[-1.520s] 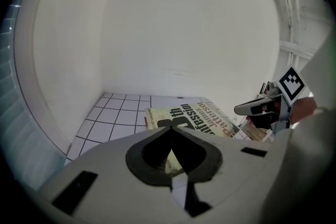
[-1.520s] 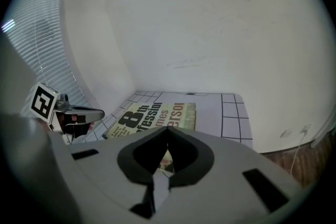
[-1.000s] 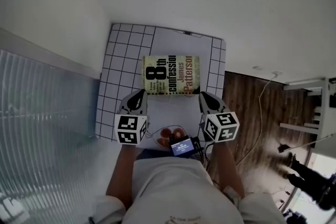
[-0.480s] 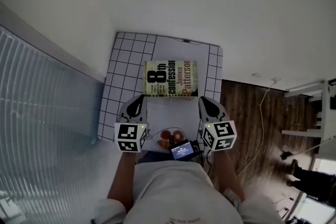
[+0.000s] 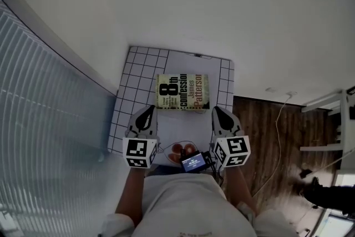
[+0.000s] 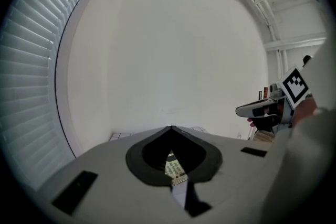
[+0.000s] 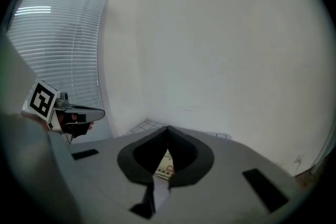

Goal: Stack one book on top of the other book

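You see a book (image 5: pixel 183 91) with a smooth paper cover on a matt white, gridded counter (image 5: pixel 133 80). Your left hand-held gripper (image 5: pixel 148 110) and right hand-held gripper (image 5: pixel 217 110) look matt grey plastic; the floor (image 5: pixel 260 130) is dark wood.

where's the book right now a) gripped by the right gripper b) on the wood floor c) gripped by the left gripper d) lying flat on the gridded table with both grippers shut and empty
d: the book lies flat on the gridded table, beyond the left gripper and the right gripper; both grippers are shut on nothing and do not touch the book.
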`<state>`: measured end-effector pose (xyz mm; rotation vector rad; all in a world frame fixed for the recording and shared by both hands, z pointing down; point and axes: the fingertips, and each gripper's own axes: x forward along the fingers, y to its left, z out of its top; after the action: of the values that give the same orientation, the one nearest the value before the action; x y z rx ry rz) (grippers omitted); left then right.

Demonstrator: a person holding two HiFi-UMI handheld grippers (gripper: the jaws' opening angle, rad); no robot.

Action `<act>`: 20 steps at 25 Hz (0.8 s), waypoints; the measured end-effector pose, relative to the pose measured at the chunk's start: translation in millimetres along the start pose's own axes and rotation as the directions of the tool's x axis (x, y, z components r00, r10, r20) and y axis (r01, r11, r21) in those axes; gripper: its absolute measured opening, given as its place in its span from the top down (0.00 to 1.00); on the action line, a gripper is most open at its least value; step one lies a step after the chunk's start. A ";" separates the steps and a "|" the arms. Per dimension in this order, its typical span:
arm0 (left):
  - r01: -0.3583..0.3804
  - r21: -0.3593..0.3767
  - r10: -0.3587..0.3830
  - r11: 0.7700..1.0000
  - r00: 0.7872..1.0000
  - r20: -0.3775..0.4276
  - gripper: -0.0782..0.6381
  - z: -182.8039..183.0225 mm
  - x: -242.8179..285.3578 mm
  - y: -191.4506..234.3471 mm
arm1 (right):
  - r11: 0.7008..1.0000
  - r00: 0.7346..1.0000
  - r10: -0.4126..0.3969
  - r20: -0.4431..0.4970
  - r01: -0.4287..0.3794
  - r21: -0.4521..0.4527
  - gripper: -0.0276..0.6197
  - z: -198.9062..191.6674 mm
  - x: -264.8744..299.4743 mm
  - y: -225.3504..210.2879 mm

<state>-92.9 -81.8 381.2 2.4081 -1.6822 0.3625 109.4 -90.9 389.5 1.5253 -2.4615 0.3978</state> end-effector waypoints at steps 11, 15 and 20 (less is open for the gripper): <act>-0.018 0.048 0.011 0.999 0.991 0.136 0.88 33.2 -27.6 -9.5 | 0.999 0.992 -0.006 0.124 0.011 -0.042 0.95 34.1 -24.2 22.5; -0.020 0.052 0.012 0.998 0.987 0.162 0.88 35.6 -37.8 -12.1 | 0.998 0.987 -0.009 0.163 0.018 -0.054 0.95 39.4 -28.6 28.9; -0.032 0.056 0.021 0.998 0.984 0.179 0.88 38.0 -49.7 -8.6 | 0.999 0.987 -0.011 0.158 0.016 -0.035 0.95 34.7 -33.9 35.7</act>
<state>-97.6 -45.1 329.9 2.5299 -1.8017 0.2068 90.7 -59.1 341.9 1.6155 -2.5593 0.2377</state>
